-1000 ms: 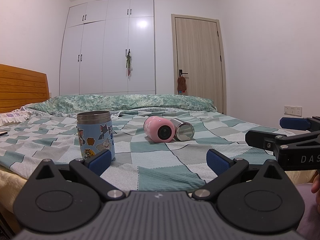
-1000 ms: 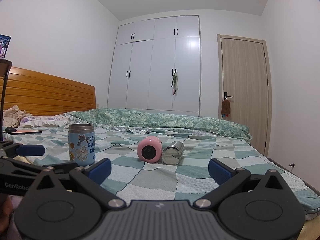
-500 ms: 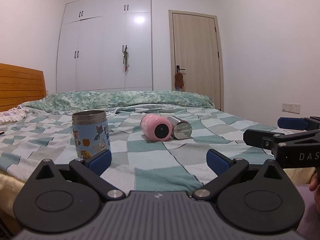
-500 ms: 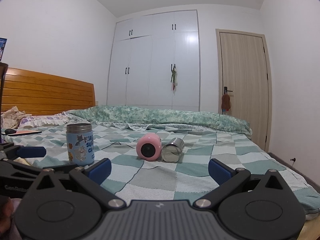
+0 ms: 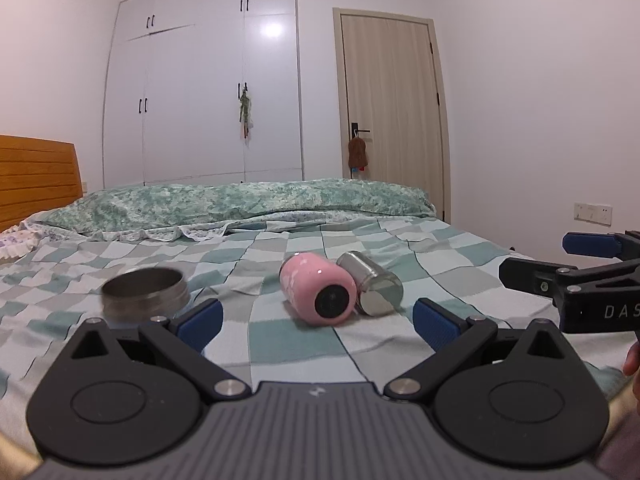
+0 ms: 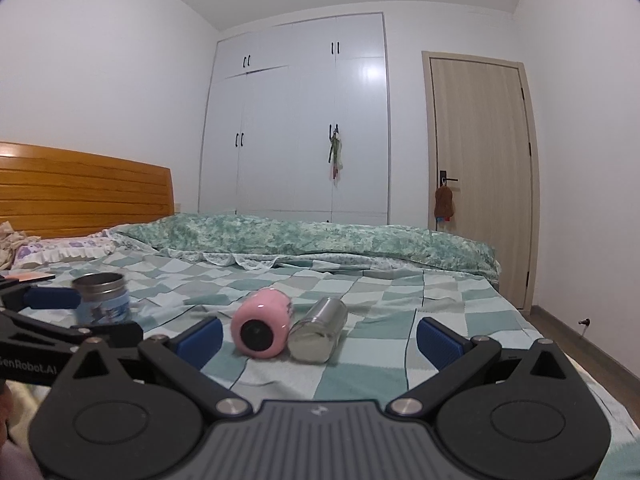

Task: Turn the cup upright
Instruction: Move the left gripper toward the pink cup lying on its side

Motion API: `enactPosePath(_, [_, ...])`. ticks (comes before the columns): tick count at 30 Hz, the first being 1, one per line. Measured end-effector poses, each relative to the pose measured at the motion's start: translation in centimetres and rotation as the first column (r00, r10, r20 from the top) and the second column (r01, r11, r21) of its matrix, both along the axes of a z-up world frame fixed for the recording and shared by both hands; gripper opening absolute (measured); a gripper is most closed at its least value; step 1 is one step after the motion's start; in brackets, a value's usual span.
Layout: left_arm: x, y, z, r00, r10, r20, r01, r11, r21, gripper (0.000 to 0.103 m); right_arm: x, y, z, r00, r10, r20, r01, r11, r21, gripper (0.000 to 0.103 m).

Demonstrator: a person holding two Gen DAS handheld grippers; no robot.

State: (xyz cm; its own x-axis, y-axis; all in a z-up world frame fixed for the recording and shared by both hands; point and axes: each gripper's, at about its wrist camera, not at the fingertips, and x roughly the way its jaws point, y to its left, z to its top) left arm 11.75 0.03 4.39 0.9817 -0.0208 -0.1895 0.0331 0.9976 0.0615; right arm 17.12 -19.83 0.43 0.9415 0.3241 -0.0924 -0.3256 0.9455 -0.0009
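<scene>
Straight ahead of both wide-open, empty grippers, left gripper (image 5: 316,316) and right gripper (image 6: 318,336), lay the pink cup (image 6: 262,328) on its side, base toward them, about equally near both.

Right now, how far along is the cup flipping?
Done: the blue cup stands upright on the bed. In hand: nothing; the left hand-held gripper and right hand-held gripper are both open, short of the cups. Left: the pink cup and steel cup lie on their sides, side by side.
</scene>
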Motion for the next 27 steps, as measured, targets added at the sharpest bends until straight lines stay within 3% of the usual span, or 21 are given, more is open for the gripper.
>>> enactPosePath(17, [14.4, 0.5, 2.8, 0.988, 0.021, -0.154, -0.015, 0.999, 0.04, 0.103, 14.4, 1.4, 2.2, 0.995, 0.055, -0.081, -0.062, 0.994, -0.091, 0.103])
enactPosePath(27, [22.6, 0.5, 3.5, 0.959, 0.015, -0.285, -0.015, 1.0, 0.002, 0.103, 21.7, 1.2, 2.9, 0.985, 0.085, -0.151, -0.105, 0.986, -0.126, 0.103])
